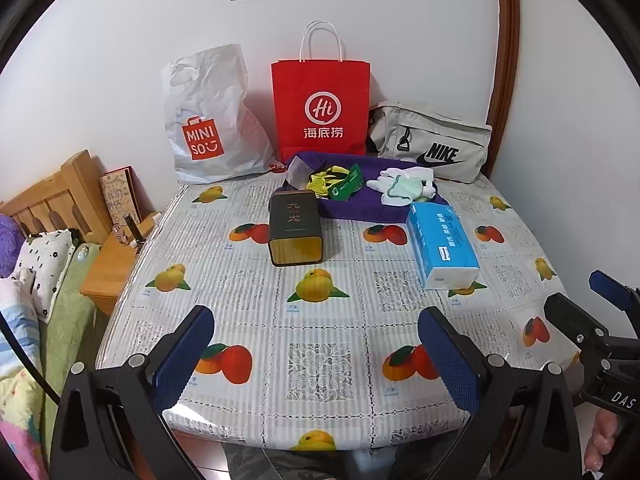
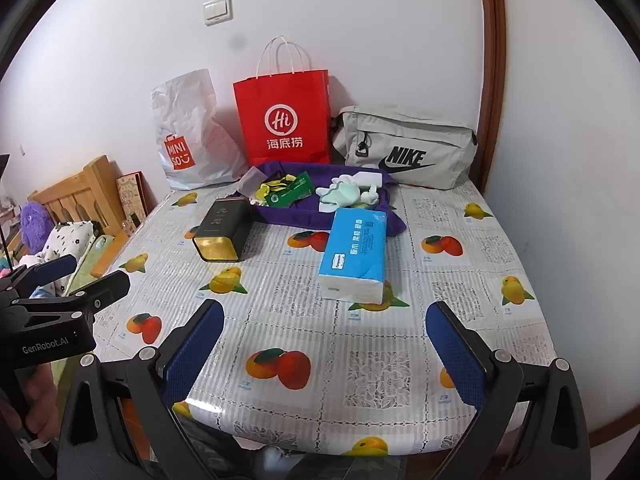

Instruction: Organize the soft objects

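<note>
— From the left wrist view, what do you make of it?

— The left hand-held gripper [image 1: 316,354] sits low in the frame with its blue pads spread wide, released, nothing between them. The soft things lie in the upper middle: white gloves [image 1: 402,187] and a yellow-green bundle [image 1: 326,182] on a purple cloth [image 1: 360,208] spread on the desk [image 1: 320,360]. The blue tissue pack [image 1: 442,246] lies just beside the cloth's lower right edge.

— How would they handle?

— Light and limp, I'd judge. The gloves will sag and trail, so pinch the bunched middle, not a fingertip. The tissue pack is squashy with a slick wrapper; take it across its narrow sides.

— Anything in the way?

— A dark tin box [image 1: 296,230] lies left of centre, touching the cloth's near edge. It is rigid and could be knocked on a reach to the yellow bundle. Behind stand a white Miniso bag [image 1: 212,120], a red paper bag [image 1: 320,108] and a grey Nike bag [image 1: 436,140], all against the wall.

— And the right wrist view?

— The right hand-held gripper [image 2: 324,356] is likewise spread apart and empty at the bottom of the frame. The tissue pack [image 2: 354,256] is nearest, centre frame, with bare desk [image 2: 320,400] before it. The gloves [image 2: 346,194] sit beyond it on the cloth [image 2: 288,216], so the pack partly blocks a straight reach. The tin [image 2: 222,232] is off to the left, and the left hand-held gripper [image 2: 80,276] shows at the left edge.
</note>
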A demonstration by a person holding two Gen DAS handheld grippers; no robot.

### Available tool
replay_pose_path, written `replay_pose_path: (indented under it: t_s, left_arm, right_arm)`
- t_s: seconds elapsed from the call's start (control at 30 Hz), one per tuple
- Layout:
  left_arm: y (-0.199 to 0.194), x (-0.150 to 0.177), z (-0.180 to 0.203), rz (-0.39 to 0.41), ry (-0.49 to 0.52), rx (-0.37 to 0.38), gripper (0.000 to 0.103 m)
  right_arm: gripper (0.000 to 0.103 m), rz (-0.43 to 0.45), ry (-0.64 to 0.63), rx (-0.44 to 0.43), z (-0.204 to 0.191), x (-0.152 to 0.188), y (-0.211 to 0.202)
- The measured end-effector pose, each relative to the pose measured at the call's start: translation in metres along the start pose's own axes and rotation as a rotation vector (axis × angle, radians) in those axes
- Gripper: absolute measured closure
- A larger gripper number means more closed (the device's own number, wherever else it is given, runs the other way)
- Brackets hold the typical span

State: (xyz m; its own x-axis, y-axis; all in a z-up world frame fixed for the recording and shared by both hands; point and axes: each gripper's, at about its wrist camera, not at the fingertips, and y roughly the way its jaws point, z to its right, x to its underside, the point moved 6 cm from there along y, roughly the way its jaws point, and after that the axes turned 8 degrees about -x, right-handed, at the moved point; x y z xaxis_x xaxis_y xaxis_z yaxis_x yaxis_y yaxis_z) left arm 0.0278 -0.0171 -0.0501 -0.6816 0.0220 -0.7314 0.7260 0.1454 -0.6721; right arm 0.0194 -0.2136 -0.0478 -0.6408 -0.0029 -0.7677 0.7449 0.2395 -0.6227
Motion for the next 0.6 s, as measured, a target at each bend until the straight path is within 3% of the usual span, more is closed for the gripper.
replay_pose_path:
  t_s: [0.6]
  left_arm:
    - [-0.0004,0.0005,-0.0044,-0.008,-0.005,-0.003,0.000]
  right_arm:
    - [0.003,0.002,0.005,0.002,-0.0015,0.0017,-0.0018]
